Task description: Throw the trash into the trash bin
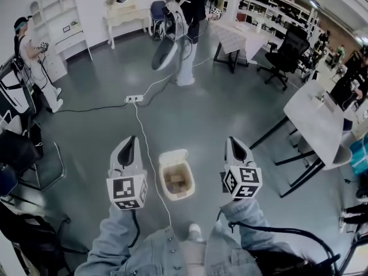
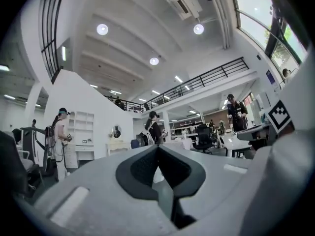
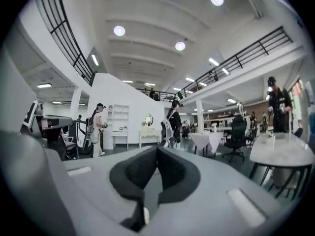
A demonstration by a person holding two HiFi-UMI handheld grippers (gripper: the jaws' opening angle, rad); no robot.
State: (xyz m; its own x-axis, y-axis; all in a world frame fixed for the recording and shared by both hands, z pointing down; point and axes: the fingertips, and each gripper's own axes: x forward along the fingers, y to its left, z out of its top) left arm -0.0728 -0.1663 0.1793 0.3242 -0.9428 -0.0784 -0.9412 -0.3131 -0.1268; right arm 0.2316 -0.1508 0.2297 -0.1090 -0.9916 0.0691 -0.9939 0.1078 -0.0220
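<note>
A small cream trash bin point(image 1: 163, 184) stands on the grey floor with its lid point(image 1: 173, 156) tipped back. Brownish trash point(image 1: 177, 181) lies inside it. In the head view my two grippers are held up level on either side of the bin, well above it. The left gripper point(image 1: 131, 138) point(image 2: 157, 147) is shut, its dark pads meeting at the tip with nothing between them. On the other side, the right gripper point(image 1: 233, 140) point(image 3: 157, 148) is likewise shut and empty. Both gripper views look out across the hall, not at the bin.
A white cable runs from a power strip point(image 1: 134, 98) past the bin. A white table point(image 1: 319, 119) stands at the right, a black office chair point(image 1: 286, 53) beyond it, a dark chair point(image 1: 40, 163) at the left. People stand at the back point(image 1: 187, 27) and far left point(image 1: 34, 62).
</note>
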